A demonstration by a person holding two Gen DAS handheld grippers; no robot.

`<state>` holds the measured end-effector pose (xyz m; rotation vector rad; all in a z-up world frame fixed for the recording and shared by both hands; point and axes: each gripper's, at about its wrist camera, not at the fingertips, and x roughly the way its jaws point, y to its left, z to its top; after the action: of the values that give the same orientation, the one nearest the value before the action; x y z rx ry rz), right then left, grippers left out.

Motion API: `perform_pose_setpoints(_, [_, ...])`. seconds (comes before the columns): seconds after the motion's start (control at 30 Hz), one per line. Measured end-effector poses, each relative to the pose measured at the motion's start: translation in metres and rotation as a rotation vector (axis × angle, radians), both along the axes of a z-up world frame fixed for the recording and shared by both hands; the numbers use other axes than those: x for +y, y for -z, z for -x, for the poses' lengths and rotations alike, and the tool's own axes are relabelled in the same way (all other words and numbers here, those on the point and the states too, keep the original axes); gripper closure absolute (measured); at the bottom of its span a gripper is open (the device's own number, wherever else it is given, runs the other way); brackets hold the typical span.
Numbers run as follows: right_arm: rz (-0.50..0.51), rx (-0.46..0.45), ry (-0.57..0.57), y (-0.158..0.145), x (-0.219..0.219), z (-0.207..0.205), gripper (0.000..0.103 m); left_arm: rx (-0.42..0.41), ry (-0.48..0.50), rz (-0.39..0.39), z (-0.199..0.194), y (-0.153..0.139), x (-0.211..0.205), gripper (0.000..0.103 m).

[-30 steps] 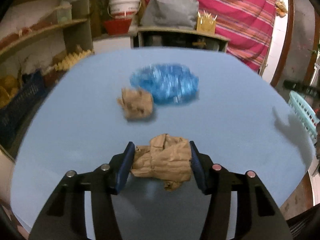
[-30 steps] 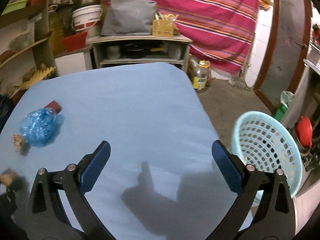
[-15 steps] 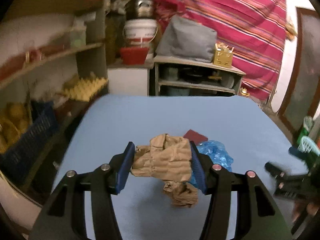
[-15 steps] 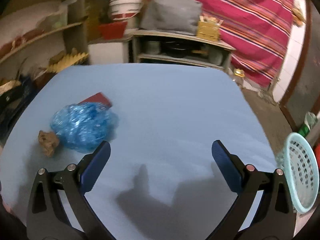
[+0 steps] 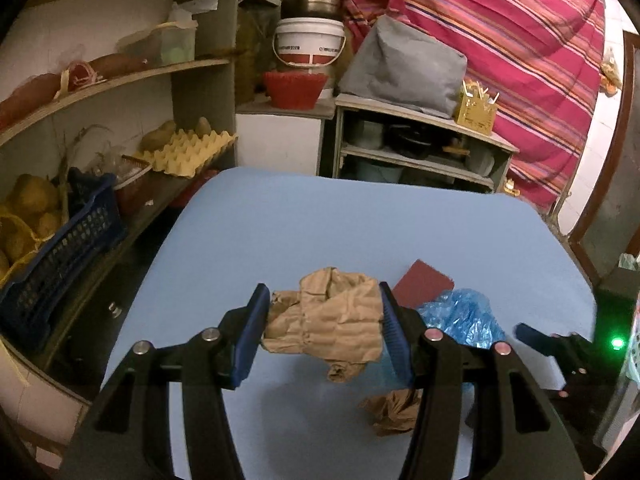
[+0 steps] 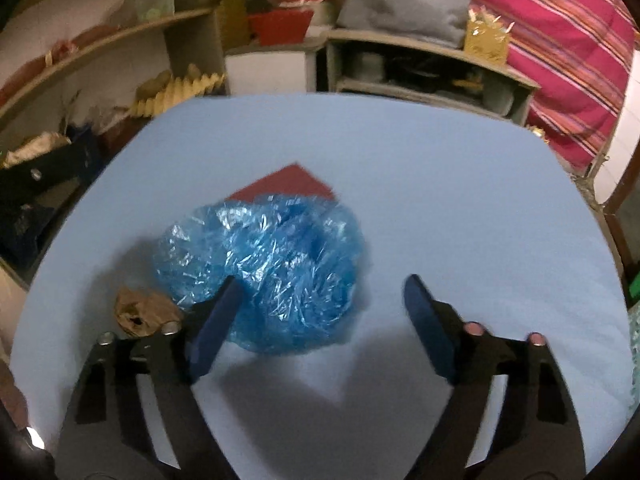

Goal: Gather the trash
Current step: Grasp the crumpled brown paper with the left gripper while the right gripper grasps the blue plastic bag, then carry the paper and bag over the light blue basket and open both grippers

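Above the pale blue tabletop (image 5: 280,232), the left gripper (image 5: 322,334) holds a crumpled wad of brown paper (image 5: 328,320) clear of the surface, its two blue pads pressed against the wad's sides. Below it on the table lies a second, smaller crumpled brown paper scrap (image 5: 394,410), and just beyond that a scrunched ball of blue plastic film (image 5: 460,318) resting partly on a flat dark red card (image 5: 424,284).

From the right wrist view, the right gripper (image 6: 320,320) sits low over the same blue plastic film (image 6: 264,264). Its jaws are closing, with the film between them: the left pad appears to touch or overlap the film's near edge, though blur makes contact hard to judge, while the right pad stands apart from it over bare table. The small brown scrap (image 6: 140,310) lies just beside the film, on its left, and the red card (image 6: 288,186) pokes out from behind the film.

At the right edge of the left wrist view, the right gripper's black body shows with a green light, and a pale turquoise plastic basket (image 5: 634,356) is barely visible past the table.
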<state>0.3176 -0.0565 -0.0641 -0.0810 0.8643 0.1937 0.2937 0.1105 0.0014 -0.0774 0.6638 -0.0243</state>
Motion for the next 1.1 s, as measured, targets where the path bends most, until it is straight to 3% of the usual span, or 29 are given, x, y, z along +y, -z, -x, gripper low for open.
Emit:
perform_pose_setpoints(0.03, [-0.002, 0.005, -0.009, 0.003, 0.000, -0.001, 0.047, 0.003, 0.002, -0.006, 0.000, 0.001, 0.000, 0.049])
perform_pose_setpoints(0.07, [-0.016, 0.017, -0.025, 0.005, 0.000, -0.002, 0.063, 0.006, 0.001, -0.007, 0.000, 0.002, -0.001, 0.049])
perform_pose_setpoints(0.1, [-0.029, 0.021, -0.033, 0.006, -0.001, -0.001, 0.071, 0.010, 0.000, -0.006, 0.000, 0.003, -0.001, 0.049])
perform_pose_setpoints(0.2, [-0.060, 0.003, -0.044, 0.002, -0.011, 0.004, 0.084, 0.011, 0.003, -0.007, 0.001, 0.004, -0.004, 0.049])
perform_pose_setpoints(0.7, [-0.018, -0.160, 0.055, -0.061, -0.112, 0.066, 0.088, -0.018, 0.099, -0.046, 0.020, -0.001, -0.060, 0.049])
perform_pose_setpoints(1.1, [-0.010, -0.245, 0.215, -0.098, -0.245, 0.123, 0.088, -0.097, 0.295, 0.019, 0.050, -0.045, -0.186, 0.049])
